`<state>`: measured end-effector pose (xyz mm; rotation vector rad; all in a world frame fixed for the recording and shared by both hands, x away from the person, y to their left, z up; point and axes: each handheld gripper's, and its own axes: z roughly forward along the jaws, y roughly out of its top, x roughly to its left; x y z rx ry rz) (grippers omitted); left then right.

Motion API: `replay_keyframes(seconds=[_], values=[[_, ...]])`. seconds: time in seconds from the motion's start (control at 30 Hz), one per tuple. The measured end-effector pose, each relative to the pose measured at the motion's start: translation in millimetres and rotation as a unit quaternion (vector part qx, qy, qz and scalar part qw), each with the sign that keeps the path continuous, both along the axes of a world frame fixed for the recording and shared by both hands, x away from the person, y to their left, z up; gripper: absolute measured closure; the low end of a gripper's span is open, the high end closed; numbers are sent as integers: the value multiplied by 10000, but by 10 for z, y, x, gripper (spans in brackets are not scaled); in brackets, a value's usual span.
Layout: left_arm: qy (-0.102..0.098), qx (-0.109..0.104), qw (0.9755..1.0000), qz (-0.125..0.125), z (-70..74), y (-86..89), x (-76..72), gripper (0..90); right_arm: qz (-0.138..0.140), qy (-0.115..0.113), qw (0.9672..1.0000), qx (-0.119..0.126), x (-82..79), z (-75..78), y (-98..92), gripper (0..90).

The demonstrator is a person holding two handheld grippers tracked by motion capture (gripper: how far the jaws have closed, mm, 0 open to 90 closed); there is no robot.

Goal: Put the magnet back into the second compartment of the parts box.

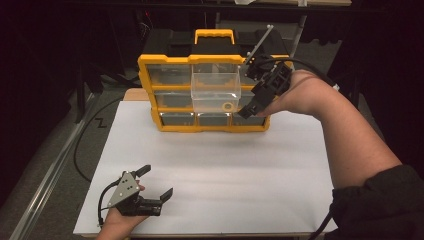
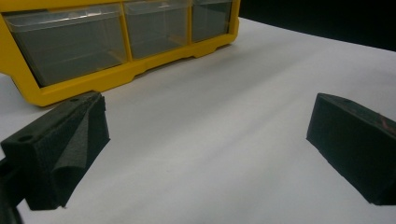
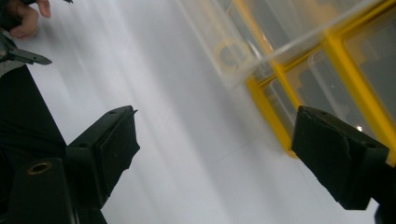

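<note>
1. The clear drawer (image 1: 215,91) juts from the yellow organizer (image 1: 150,85), middle column, with what looks like a yellow ring (image 1: 228,106) inside.
2. The right gripper (image 1: 248,109) hangs beside it, tilted down, jaws apart, empty.
3. The left gripper (image 1: 156,181) rests low on the white board (image 1: 240,170), jaws wide.

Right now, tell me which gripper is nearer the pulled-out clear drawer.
Right. The right gripper hangs open just beside the clear drawer's right front corner on the yellow organizer. The left gripper rests open far off, near the table's front-left edge.
</note>
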<state>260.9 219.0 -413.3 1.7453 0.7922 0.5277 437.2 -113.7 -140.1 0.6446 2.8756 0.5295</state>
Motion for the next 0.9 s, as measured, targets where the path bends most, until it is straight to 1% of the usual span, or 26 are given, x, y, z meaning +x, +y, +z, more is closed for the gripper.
replay_keyframes(seconds=[0.03, 0.07, 0.17, 0.2, 0.27, 0.3, 0.33, 0.37, 0.4, 0.5, 0.53, 0.57, 0.67, 0.77, 0.8, 0.87, 0.9], values=[[0, 0, 10000, 0, 0, 0, 0, 1, 0, 0, 10000, 0, 0, 0, 0, 146], [-4, -5, 10000, -3, 0, -2, 1, 1, -14, 7, 10000, -1, -32, -55, -39, 139], [-3, 51, 10000, -14, 3, 0, 4, 1, 2, 54, 10000, 1, -82, -133, -92, 140], [-3, 51, 10000, -14, 3, 0, 4, 1, 2, 54, 10000, 1, -82, -133, -92, 140], [7, 58, 10000, -13, -3, -9, 5, 1, -8, 59, 10000, -26, -116, -198, -123, 136], [12, 63, 10000, -19, -5, -11, 8, 1, -20, 87, 9999, -66, -148, -267, -157, 131], [22, 80, 10000, -26, -8, -15, 12, 1, -49, 101, 9999, -86, -165, -301, -173, 127], [22, 80, 10000, -26, -8, -15, 12, 1, -49, 101, 9999, -86, -165, -301, -173, 127], [20, 81, 10000, -29, -9, -17, 12, 1, -71, 81, 9999, -118, -188, -366, -207, 107], [9, 81, 10000, -25, -8, -21, 13, 1, -148, 100, 9998, -133, -232, -462, -256, 85], [15, 95, 10000, -19, -10, -21, 16, 1, -170, 93, 9997, -174, -247, -493, -271, 74], [26, 110, 9999, -5, -15, -18, 24, 1, -170, 93, 9997, -174, -247, -493, -271, 74], [69, 107, 9999, 35, -24, -4, 47, 1, -251, 76, 9994, -205, -283, -574, -325, 46], [49, 70, 10000, 43, -22, -2, 52, 1, -358, 60, 9993, -124, -305, -634, -389, 0], [48, 70, 10000, 38, -21, -3, 53, 1, -376, 55, 9992, -130, -316, -650, -408, 0], [57, 61, 10000, 44, -25, -10, 60, 1, -530, -36, 9985, -138, -343, -711, -458, 0], [57, 61, 10000, 44, -25, -10, 60, 1, -530, -36, 9985, -138, -343, -711, -458, 0]])
